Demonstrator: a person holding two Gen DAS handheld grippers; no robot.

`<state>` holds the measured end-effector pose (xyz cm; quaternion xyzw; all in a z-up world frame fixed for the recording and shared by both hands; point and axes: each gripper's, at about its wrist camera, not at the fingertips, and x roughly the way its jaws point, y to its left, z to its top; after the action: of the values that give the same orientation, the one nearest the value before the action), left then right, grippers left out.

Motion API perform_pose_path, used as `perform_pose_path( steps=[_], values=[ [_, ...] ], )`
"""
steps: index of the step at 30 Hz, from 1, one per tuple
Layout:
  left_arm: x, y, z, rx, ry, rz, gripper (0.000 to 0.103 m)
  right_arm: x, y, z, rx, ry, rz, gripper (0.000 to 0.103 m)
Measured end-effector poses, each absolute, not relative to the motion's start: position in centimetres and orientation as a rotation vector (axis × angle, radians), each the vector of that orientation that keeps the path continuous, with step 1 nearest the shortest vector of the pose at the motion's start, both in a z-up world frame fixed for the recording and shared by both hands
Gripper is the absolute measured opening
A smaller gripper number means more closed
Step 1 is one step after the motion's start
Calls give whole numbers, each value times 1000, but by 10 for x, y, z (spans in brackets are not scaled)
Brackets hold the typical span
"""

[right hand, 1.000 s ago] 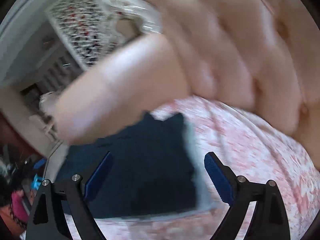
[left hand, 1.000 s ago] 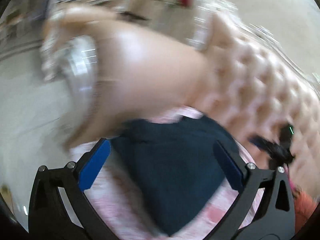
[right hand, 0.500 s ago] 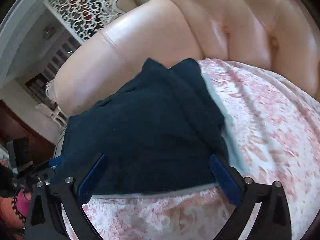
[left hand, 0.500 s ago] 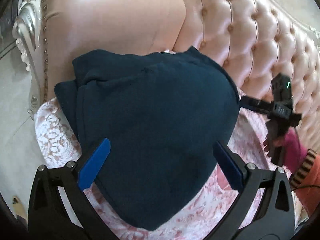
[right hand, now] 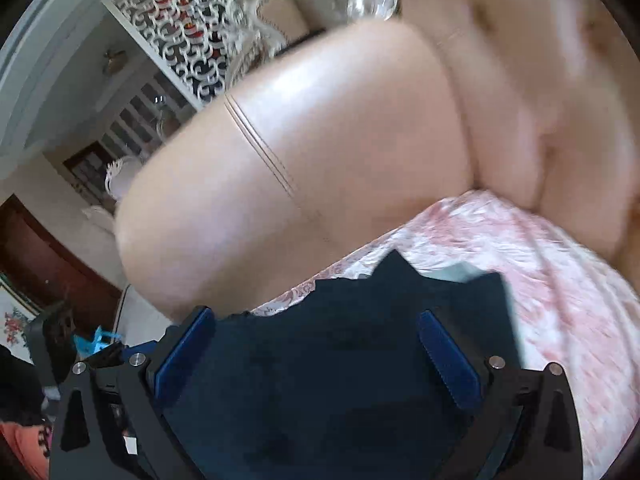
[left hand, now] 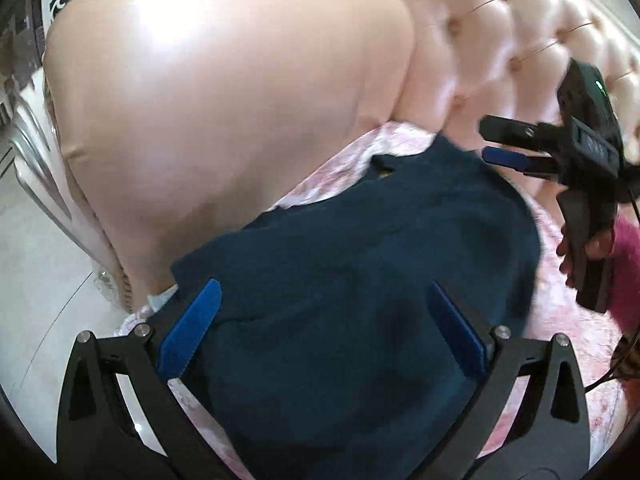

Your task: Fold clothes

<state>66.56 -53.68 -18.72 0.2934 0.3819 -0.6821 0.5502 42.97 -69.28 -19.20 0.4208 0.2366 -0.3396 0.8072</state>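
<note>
Armrest: the padded pink armrest (left hand: 224, 128) now fills the left and middle of both wrist views, where half a second ago the garment did; both cameras have tipped up and drawn closer to it.
Garment: the dark navy folded garment (left hand: 360, 280) lies on the pink patterned seat cover (left hand: 568, 320), its far edge near the foot of the armrest, and now sits lower in both views.
Left gripper: the left gripper (left hand: 320, 332) hangs over the garment's near part with its blue pads spread wide and nothing between them.
Right gripper: the right gripper (right hand: 316, 356) is likewise spread over the cloth and empty; in the left view it shows at the garment's far right corner, held by a hand (left hand: 588, 248).
Meaning: this reads as a fold laid down and let go, with a new grip to be chosen.
In the way: the armrest and tufted backrest (left hand: 520, 40) crowd the far edge, leaving little room there.
</note>
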Motion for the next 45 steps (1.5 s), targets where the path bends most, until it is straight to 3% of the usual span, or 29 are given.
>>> perform_pose_path(
  steps=[2, 6, 11, 18, 26, 29, 35, 40, 45],
  values=[
    [669, -539, -200, 727, 943, -1593, 103, 438, -711, -215, 942, 586, -739, 103],
    [673, -536, -209, 729, 974, -1597, 103, 409, -721, -230, 995, 572, -860, 103],
    [678, -534, -209, 724, 973, -1593, 103, 385, -708, -212, 1027, 399, -807, 103],
    [673, -540, -208, 732, 965, -1589, 103, 442, -712, -229, 995, 604, -626, 103],
    [673, -539, -210, 734, 962, -1589, 103, 407, -675, -194, 1000, 400, -673, 103],
    [670, -542, -212, 739, 958, -1588, 103, 397, -662, -215, 1026, 496, -720, 103],
    [670, -544, -214, 741, 962, -1586, 103, 358, -634, -185, 1057, 259, -810, 103],
    [668, -544, -214, 748, 950, -1583, 103, 366, -622, -222, 1075, 484, -833, 103],
    [672, -530, -202, 713, 944, -1579, 103, 363, -589, -188, 1012, 377, -868, 103]
  ],
)
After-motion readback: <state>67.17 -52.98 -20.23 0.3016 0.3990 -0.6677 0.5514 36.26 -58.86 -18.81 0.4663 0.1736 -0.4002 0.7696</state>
